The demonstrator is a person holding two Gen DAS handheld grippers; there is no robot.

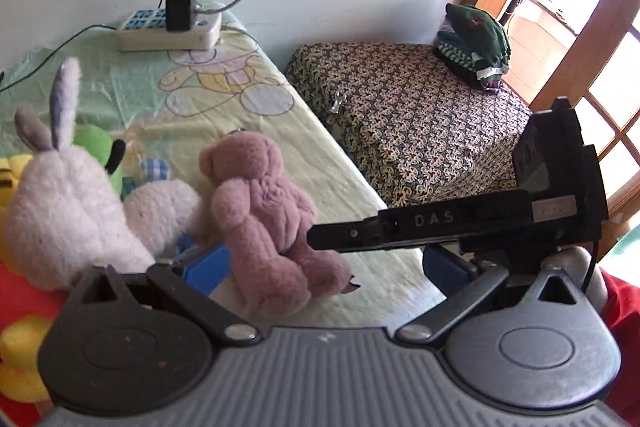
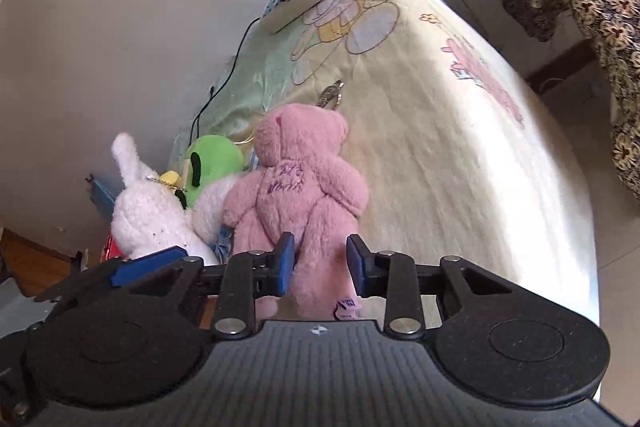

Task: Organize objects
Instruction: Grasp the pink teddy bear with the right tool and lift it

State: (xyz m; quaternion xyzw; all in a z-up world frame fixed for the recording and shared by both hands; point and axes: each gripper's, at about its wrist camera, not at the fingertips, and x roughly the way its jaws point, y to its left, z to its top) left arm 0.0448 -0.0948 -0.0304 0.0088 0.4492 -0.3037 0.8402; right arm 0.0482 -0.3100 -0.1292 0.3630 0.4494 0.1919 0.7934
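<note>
Pink plush teddy bear (image 2: pixel 298 183), fluffy, sits upright on the bed (image 2: pixel 460 155), back to the right wrist camera, purple stitched lettering across its back. A small purple tag (image 2: pixel 347 307) shows at its base. A metal keyring (image 2: pixel 332 94) lies just behind its head.

Right tongs (image 2: pixel 320 261): blue pads stand either side of the bear's lower body and legs, the bear between them. Gap is narrow, about the width of the bear's hindquarters; left pad touching fur, right pad just beside it. Cannot tell whether they press firmly.

Left tongs (image 1: pixel 320 267): spread wide. One blue pad (image 1: pixel 208 269) lies just beside the bear (image 1: pixel 264 223) on its left; the other pad is well off to the right, under the black body of the right tool crossing the left wrist view. Nothing held.

Just left of the bear: white plush rabbit (image 2: pixel 148 207) with long ears and a bead chain, leaning against a green plush toy (image 2: pixel 212 159) with black markings. Yellow plush pieces (image 1: pixel 20 359) at far left in the left wrist view.

Bed cover is pale yellow-green with cartoon bear print. At its far end, against the wall, a white power strip (image 1: pixel 168 31) with a black charger (image 1: pixel 181 7) plugged in, cables trailing. Beyond the bed, a dark floral-patterned cloth (image 1: pixel 408 115) over a low piece, with folded green clothes (image 1: pixel 476 47) on it.
</note>
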